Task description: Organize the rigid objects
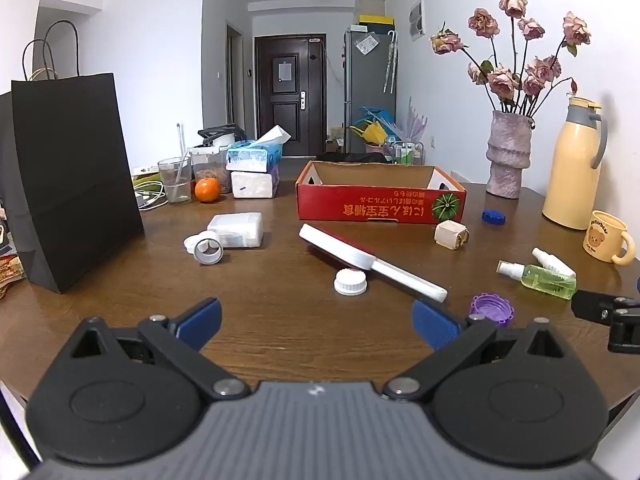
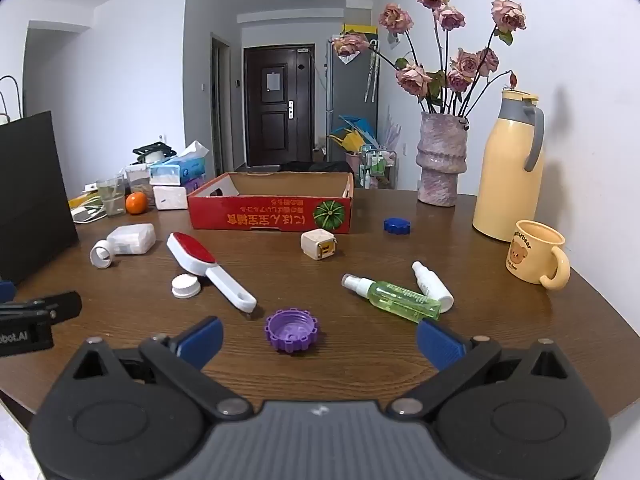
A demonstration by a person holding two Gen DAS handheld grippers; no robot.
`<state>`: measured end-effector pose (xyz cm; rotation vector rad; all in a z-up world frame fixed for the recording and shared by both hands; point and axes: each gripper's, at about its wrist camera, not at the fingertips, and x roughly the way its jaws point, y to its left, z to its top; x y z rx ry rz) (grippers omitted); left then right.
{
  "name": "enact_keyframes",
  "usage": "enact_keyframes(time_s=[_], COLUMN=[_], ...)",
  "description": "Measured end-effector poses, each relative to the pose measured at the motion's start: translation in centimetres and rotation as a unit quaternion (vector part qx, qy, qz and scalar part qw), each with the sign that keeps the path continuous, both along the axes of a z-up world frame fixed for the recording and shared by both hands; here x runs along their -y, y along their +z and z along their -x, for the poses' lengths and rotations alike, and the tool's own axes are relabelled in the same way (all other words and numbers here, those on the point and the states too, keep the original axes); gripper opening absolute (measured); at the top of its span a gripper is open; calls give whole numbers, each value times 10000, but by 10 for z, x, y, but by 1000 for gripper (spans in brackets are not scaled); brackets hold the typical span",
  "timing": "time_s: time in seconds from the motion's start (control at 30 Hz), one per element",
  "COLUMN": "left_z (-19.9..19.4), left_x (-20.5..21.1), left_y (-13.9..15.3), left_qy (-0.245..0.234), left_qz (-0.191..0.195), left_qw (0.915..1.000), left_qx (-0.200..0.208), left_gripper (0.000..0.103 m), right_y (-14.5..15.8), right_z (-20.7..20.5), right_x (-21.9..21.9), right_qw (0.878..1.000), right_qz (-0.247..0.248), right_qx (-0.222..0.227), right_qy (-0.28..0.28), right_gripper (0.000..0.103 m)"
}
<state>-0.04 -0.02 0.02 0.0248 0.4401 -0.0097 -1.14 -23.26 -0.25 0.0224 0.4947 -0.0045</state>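
An empty red cardboard tray (image 1: 380, 204) (image 2: 270, 210) stands at the middle back of the brown table. Scattered before it lie a white lint brush with a red pad (image 1: 368, 260) (image 2: 204, 266), a white cap (image 1: 351, 282) (image 2: 185, 286), a purple cap (image 1: 491, 309) (image 2: 292, 330), a blue cap (image 1: 493, 216) (image 2: 397, 225), a cream charger cube (image 1: 450, 234) (image 2: 318, 244), a green spray bottle (image 1: 548, 278) (image 2: 394, 296), a small white bottle (image 2: 432, 286), a white tape roll (image 1: 208, 252) (image 2: 100, 254) and a white packet (image 1: 238, 229) (image 2: 130, 238). My left gripper (image 1: 316, 320) is open over bare wood. My right gripper (image 2: 318, 338) is open, with the purple cap just ahead between its fingers.
A black paper bag (image 1: 68, 180) stands at the left. Tissue boxes (image 1: 254, 172), a glass (image 1: 175, 180) and an orange (image 1: 207, 190) crowd the back left. A vase of dried roses (image 2: 440, 160), a yellow flask (image 2: 510, 168) and a yellow mug (image 2: 534, 252) line the right edge.
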Motion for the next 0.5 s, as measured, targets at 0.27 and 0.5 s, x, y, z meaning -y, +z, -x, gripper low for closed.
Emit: enact_keyframes(time_s=[0.27,0.5], left_z=[-2,4], left_x=[-6,0], left_y=[1,-1], left_qy=[-26,-30], left_qz=[69,8], left_qw=[10000,10000], left_qx=[-9,-7], left_gripper=[103,103], right_y=[1,2], right_z=[-1,0], right_x=[3,1], right_qw=[10000,10000], right_qz=[-21,20], right_qx=[-6,-13], right_qy=[54,9], right_gripper=[103,103])
